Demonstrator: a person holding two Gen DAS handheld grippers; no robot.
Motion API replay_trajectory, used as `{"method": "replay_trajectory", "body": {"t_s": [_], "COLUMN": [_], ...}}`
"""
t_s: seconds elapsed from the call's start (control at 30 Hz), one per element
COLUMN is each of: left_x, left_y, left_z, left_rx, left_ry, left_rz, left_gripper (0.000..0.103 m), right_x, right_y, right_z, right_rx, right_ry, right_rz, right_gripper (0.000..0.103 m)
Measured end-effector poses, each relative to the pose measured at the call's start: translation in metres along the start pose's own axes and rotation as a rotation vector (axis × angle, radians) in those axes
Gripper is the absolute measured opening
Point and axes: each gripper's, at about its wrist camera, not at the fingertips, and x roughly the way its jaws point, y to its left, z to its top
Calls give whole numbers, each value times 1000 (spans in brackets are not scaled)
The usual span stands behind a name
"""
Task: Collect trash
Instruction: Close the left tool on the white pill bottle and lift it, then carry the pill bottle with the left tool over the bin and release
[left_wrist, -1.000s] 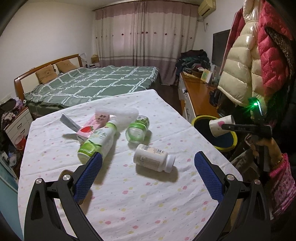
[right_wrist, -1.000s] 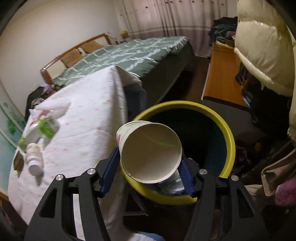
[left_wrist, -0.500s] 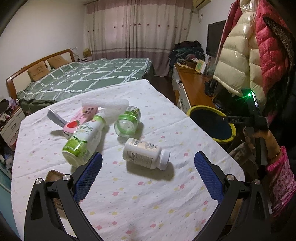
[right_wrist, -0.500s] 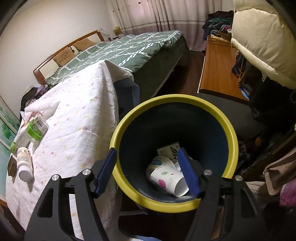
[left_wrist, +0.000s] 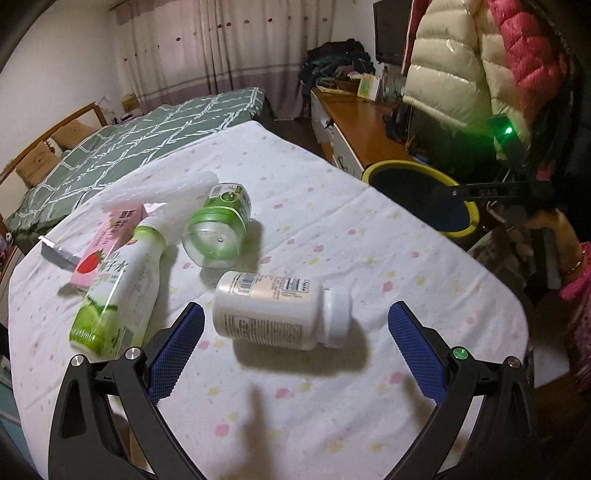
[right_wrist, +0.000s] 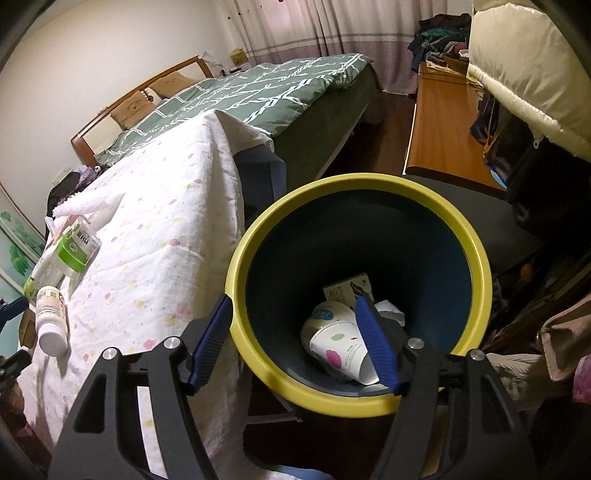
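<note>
Lying on the table (left_wrist: 332, 229): three bottles (left_wrist: 277, 310), one carton (left_wrist: 107, 243); both tongs (left_wrist: 295, 343) (right_wrist: 295, 339) spread, empty.

Table (left_wrist: 332, 229) covered by dotted white cloth; laid on it: white pill bottle (left_wrist: 273, 310), green-capped jar (left_wrist: 218, 225), green-labelled bottle (left_wrist: 118, 288), pink carton (left_wrist: 107, 247), white wrapper (left_wrist: 159, 192).

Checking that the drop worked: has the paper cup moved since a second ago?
Yes. The paper cup has left the right gripper's jaws above the yellow rim and dropped to the bottom of the bin.
</note>
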Motion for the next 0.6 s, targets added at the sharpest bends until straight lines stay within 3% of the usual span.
{"method": "replay_trajectory", "body": {"t_s": [0.17,0.43,0.53,0.6], "left_x": [18,39,40,40], "left_y": [8,11,12,10], "left_z": [3,3,5,6], "left_rx": [2,19,6,10], "left_ry": [21,56,57,61], "left_rz": [19,-37,-50,-49], "left_gripper": [98,98,86,85], "right_x": [3,9,12,12], "right_y": [-1,-3,-3,-4], "right_z": [-1,-6,-8,-9], "right_rx": [2,11,13,17], "right_ry": [8,23,27,29], "right_rz": [4,18,26,32], "right_gripper": [65,65,65,65]}}
